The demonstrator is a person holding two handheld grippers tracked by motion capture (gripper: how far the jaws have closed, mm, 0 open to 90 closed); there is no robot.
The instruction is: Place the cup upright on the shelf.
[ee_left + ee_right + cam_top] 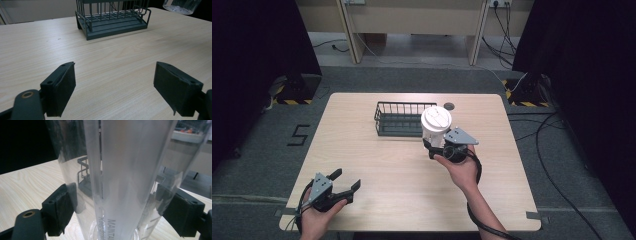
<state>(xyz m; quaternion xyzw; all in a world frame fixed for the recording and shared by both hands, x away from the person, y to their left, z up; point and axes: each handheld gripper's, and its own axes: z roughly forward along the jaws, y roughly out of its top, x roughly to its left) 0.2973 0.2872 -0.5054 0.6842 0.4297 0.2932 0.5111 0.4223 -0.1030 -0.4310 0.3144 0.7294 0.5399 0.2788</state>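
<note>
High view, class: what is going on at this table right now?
A person works at a wooden table with a tool in each hand. The right tool is shut on a clear plastic cup with a white lid, held upright above the table beside the dark wire basket. The left tool rests near the front left corner, jaws open, holding nothing. The cup is not in the basket.

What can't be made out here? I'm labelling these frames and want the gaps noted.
- Cup print: right gripper view, cut off by the bottom edge.
- Cup's base: high view, hidden behind the right gripper.
- Basket's top: left gripper view, cut off by the upper edge.
</note>
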